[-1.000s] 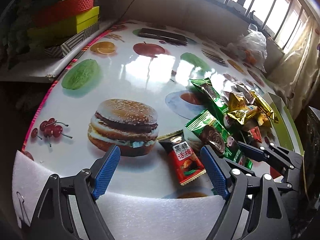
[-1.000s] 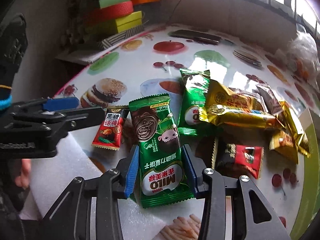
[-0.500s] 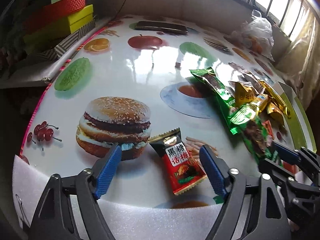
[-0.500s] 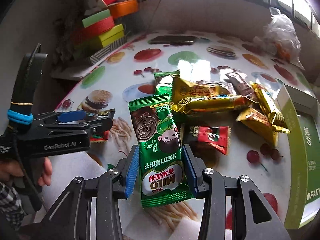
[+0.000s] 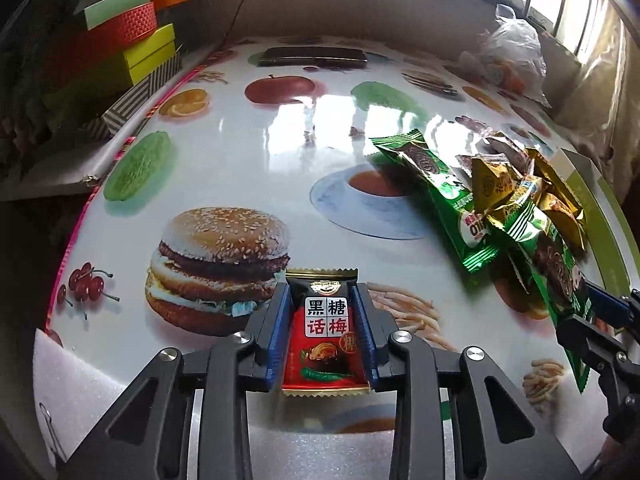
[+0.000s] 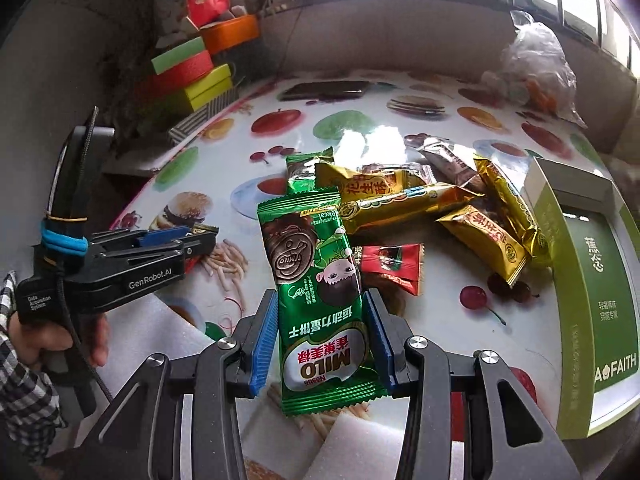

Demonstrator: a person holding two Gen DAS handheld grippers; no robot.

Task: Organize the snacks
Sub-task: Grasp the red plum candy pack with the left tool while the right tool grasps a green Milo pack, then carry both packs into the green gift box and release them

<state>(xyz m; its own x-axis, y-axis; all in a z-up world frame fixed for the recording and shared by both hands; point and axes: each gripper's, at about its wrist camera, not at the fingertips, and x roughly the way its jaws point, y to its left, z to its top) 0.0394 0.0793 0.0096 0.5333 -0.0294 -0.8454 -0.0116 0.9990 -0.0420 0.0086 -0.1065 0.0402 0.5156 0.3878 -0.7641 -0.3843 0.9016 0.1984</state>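
A red and black plum-candy packet (image 5: pixel 324 344) lies on the food-printed table (image 5: pixel 240 152) beside the burger picture. My left gripper (image 5: pixel 320 300) straddles it, jaws closing, and both blue pads (image 5: pixel 280 320) touch its long edges. My right gripper (image 6: pixel 320 300) is shut on a green Milo packet (image 6: pixel 316 280) and holds it upright above the table. The left wrist view shows that Milo packet (image 5: pixel 556 264) at the right edge. A pile of gold and green snack packets (image 6: pixel 420 200) lies behind it, with a small red packet (image 6: pixel 394 266) in front.
A green and white open box (image 6: pixel 592 280) stands at the table's right edge. Stacked coloured boxes (image 5: pixel 132 48) sit back left, a plastic bag (image 5: pixel 516 52) back right, a dark flat slab (image 5: pixel 312 56) at the far edge. White foam (image 5: pixel 72 364) covers the near edge.
The left jaws went from wide open to closed around the red packet, which now lies straight between them. The right gripper carried the Milo packet up and to the right, away from the table.
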